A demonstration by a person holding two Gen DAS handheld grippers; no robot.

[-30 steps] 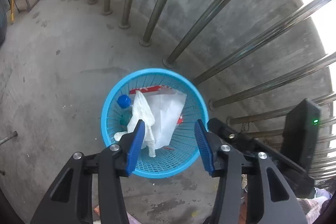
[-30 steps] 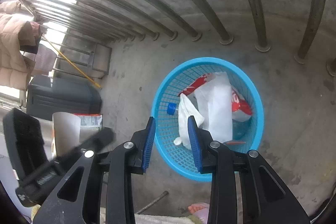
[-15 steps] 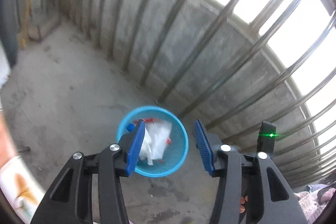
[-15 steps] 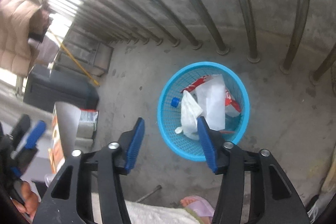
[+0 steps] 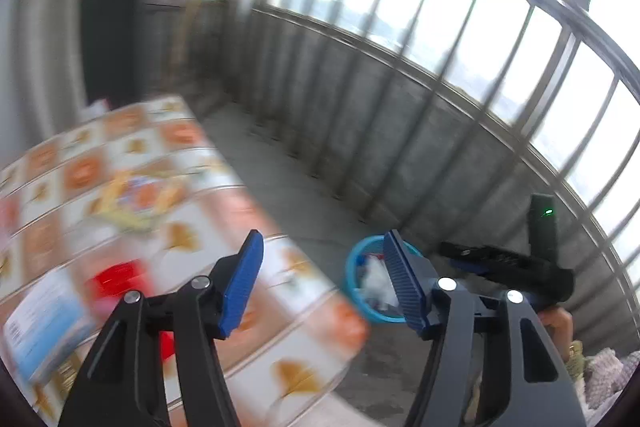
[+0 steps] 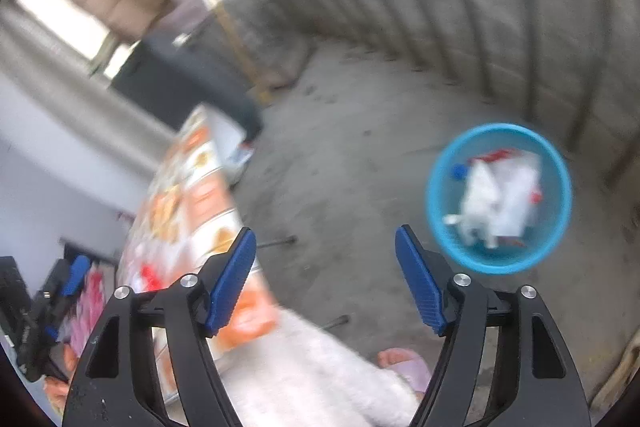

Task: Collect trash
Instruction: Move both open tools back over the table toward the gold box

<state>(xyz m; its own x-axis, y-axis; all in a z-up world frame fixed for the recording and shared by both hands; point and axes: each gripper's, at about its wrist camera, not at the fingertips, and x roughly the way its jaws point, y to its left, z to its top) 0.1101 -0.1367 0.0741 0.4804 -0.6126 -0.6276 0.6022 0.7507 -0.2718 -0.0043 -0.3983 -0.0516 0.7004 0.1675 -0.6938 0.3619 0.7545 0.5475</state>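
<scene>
A blue mesh basket (image 6: 558, 183) stands on the concrete floor with white paper trash (image 6: 496, 199) and a blue-capped bottle (image 6: 458, 171) inside. In the left wrist view the basket (image 5: 354, 267) is small, just past the table's corner. My left gripper (image 5: 322, 277) is above the table edge, its jaws opening with nothing between them. My right gripper (image 6: 325, 277) hangs over the floor left of the basket, jaws also opening and empty. On the blurred table lie a colourful wrapper (image 5: 140, 195), a red item (image 5: 116, 279) and a white-blue carton (image 5: 44, 323).
A table with an orange-patterned cloth (image 5: 256, 307) fills the lower left. A metal railing on a concrete wall (image 5: 460, 131) runs behind the basket. A white fluffy sleeve (image 6: 320, 375) and a pink slipper (image 6: 404, 359) show at the bottom. Both views are motion-blurred.
Both grippers rose and swung away from the basket toward the table, so the basket looks smaller. Both pairs of jaws stand wider apart than before.
</scene>
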